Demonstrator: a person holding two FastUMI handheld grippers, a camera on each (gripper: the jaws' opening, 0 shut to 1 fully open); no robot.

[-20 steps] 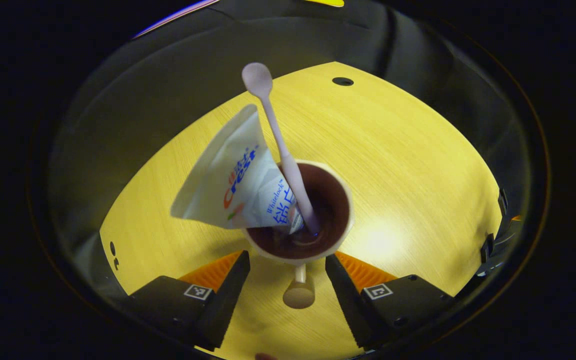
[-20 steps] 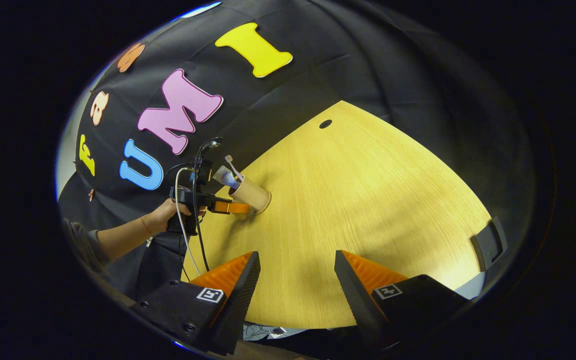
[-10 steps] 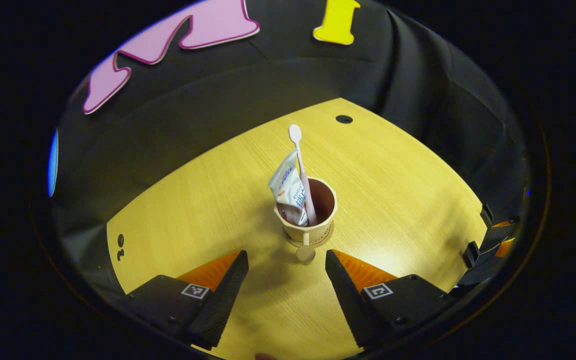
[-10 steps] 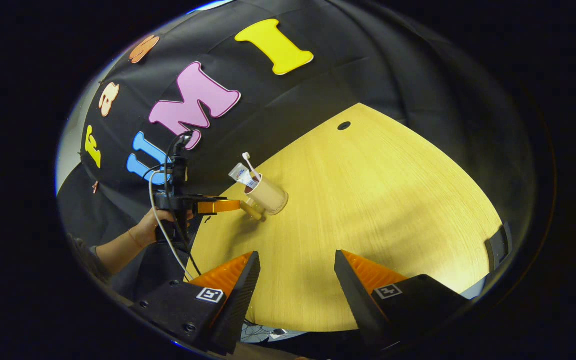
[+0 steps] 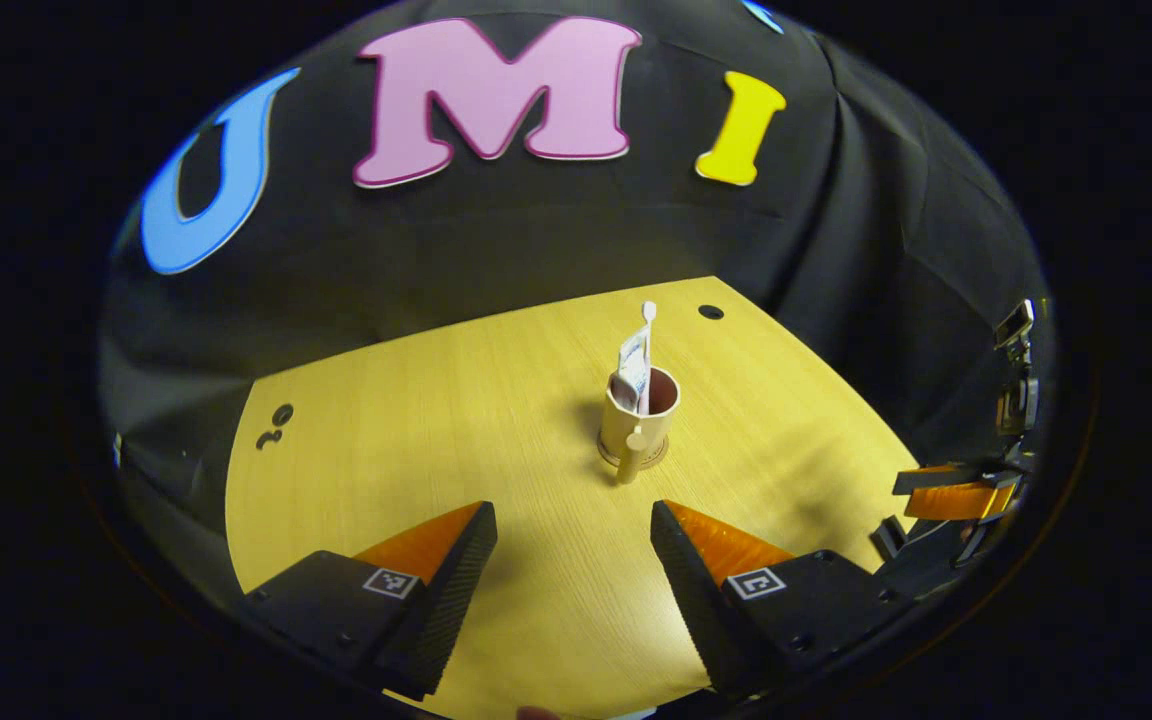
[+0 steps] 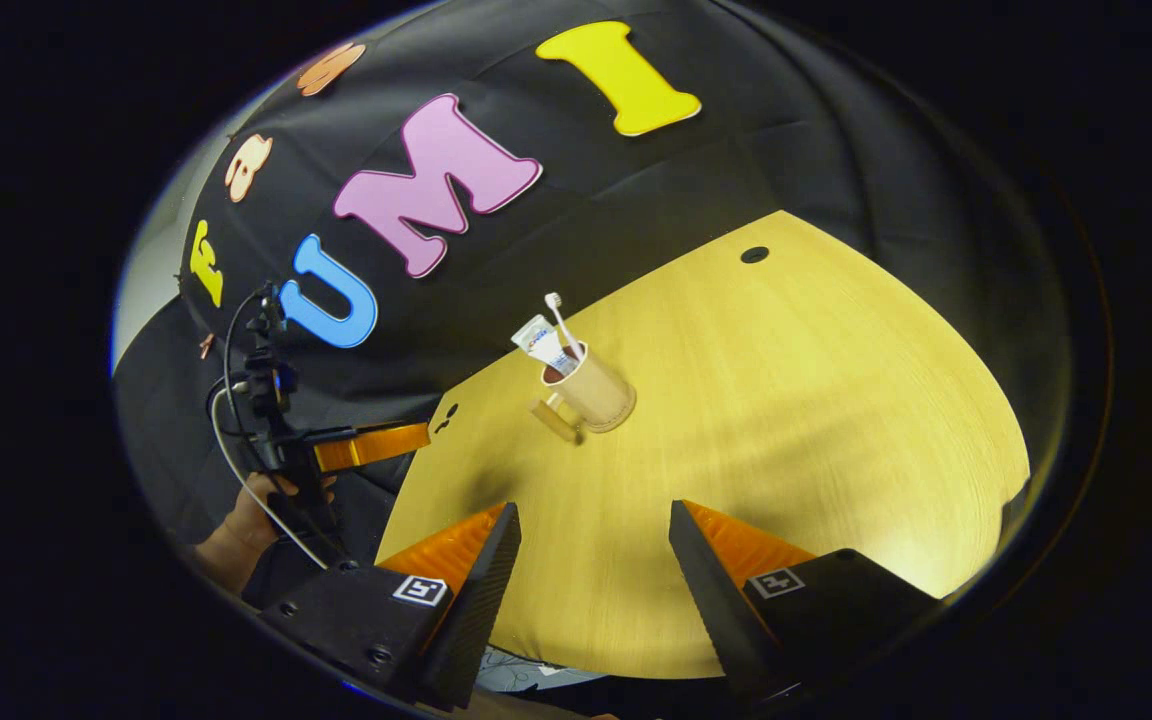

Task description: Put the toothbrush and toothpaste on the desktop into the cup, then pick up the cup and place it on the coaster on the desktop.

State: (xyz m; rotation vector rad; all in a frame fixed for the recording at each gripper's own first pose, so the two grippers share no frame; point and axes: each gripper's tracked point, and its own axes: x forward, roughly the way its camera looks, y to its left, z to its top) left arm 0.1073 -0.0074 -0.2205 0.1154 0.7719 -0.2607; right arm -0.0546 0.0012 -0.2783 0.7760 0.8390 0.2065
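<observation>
A yellow wood-grain desktop (image 5: pixel 496 400) fills the middle of the booth, backed by black cloth, with a small dark round hole (image 5: pixel 711 312) near its far edge. Out in the open part of the desktop stands the cup (image 5: pixel 636 425), a tan mug upright on a round coaster (image 5: pixel 633 461) of much the same colour, its handle turned toward the left gripper (image 5: pixel 573 560). The toothbrush (image 5: pixel 646 345) and the toothpaste (image 5: pixel 631 368) both stand inside the cup, the brush poking up highest, the tube leaning beside it.

In the left gripper view that gripper hangs with its fingers spread wide and nothing between them; the cup sits well ahead of the tips, roughly on the line of the gap, clear of both fingers.

In the right gripper view the right gripper (image 6: pixel 594 560) is likewise parted and holding nothing, above the near edge of the desktop. From there the cup (image 6: pixel 591 392) stands ahead and slightly left, well apart from the fingers, with toothbrush (image 6: pixel 561 322) and toothpaste (image 6: pixel 541 342) sticking out of it. Farther left, off the desk edge, a hand (image 6: pixel 246 515) grips the other tool.
</observation>
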